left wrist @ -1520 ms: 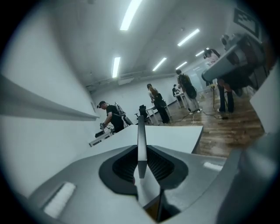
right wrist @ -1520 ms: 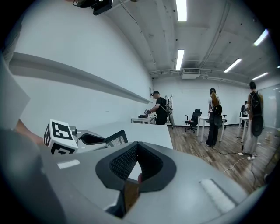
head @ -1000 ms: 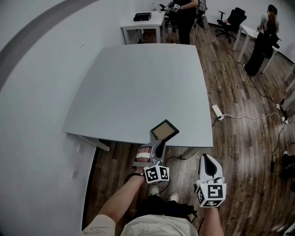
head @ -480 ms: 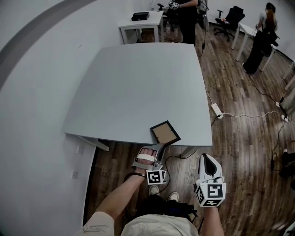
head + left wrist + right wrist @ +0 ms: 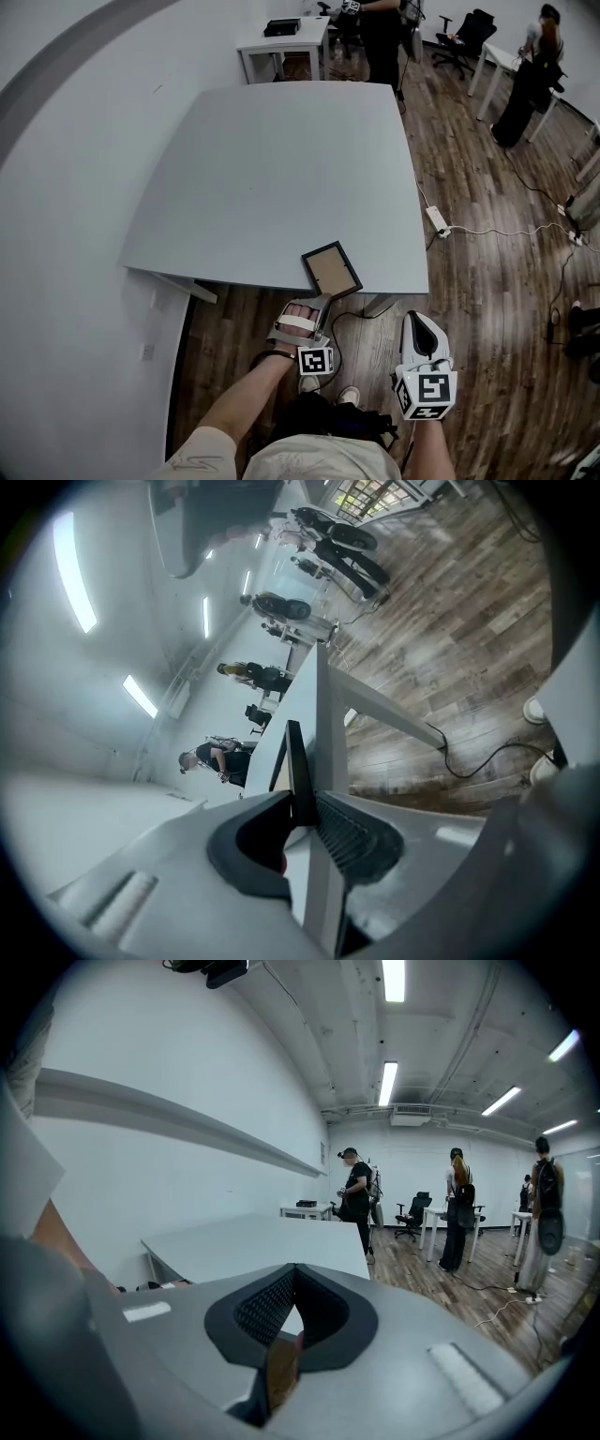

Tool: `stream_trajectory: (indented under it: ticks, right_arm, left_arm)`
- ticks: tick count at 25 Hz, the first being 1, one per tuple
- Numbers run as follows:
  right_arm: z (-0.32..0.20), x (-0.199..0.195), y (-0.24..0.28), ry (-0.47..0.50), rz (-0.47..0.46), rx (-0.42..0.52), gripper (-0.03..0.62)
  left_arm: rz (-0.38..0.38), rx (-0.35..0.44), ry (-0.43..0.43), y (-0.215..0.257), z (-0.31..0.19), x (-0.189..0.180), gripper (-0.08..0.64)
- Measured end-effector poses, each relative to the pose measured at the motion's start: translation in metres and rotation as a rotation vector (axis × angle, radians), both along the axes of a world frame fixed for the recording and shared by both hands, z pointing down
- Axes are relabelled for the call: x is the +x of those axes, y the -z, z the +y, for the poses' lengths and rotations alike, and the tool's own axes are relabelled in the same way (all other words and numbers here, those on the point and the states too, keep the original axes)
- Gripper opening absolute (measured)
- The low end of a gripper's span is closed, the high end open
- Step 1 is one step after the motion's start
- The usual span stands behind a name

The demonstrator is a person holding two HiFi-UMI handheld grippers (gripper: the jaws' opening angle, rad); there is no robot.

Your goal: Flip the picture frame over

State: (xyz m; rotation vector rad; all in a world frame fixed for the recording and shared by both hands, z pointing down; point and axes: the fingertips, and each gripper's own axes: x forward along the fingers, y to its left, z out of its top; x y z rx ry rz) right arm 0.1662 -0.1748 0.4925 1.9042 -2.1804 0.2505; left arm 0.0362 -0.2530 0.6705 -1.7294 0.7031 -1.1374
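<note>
- Across the middle of the head view, seen from above: wide grey table (image 5: pixel 272 178), carrying one item only, at its near edge.
- Flat on that near edge, right of its midpoint: picture frame (image 5: pixel 331 270), dark border, brownish panel facing up. Probably the backing board, though too small in shot to be sure.
- Pinched on the frame's near corner: left gripper (image 5: pixel 324 298), jaws closed onto the thin dark rim, plain in the left gripper view. Judged to be the tail end of the flip: laid down, not yet let go. Calls next for parting the jaws and drawing back toward the body, without dragging the frame off the table.
- Held idle below the table line, well apart from the frame: right gripper (image 5: pixel 419 319), jaws together on nothing, a sliver of floor glimpsed behind the tips in the right gripper view.
- Hidden or hard to read: the frame's downward face, pressed to the table; how far its near corner overhangs the edge; any stand or hanger on the upward panel.
</note>
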Motion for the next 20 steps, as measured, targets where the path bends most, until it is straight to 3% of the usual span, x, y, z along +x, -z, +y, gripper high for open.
stream_trajectory:
  ticks: [6, 9, 14, 17, 20]
  right_arm:
    - [0.000, 0.003, -0.002, -0.009, -0.002, -0.008, 0.023]
    - [-0.001, 0.003, -0.004, -0.010, -0.003, -0.011, 0.021]
    - [-0.002, 0.003, -0.006, -0.009, -0.004, -0.011, 0.023]
    - [-0.003, 0.002, -0.004, -0.007, -0.004, -0.011, 0.023]
    - [-0.004, 0.004, -0.004, -0.001, -0.002, -0.013, 0.023]
  left_arm:
    - [-0.089, 0.039, 0.006, -0.008, -0.005, -0.005, 0.083]
    - [-0.027, -0.035, -0.001, -0.018, 0.000, 0.001, 0.086]
    - [-0.039, -0.033, 0.006, -0.017, -0.004, 0.001, 0.090]
    - [0.008, -0.082, 0.012, -0.017, -0.002, 0.004, 0.099]
    - [0.046, -0.106, 0.019, -0.013, -0.001, 0.006, 0.197]
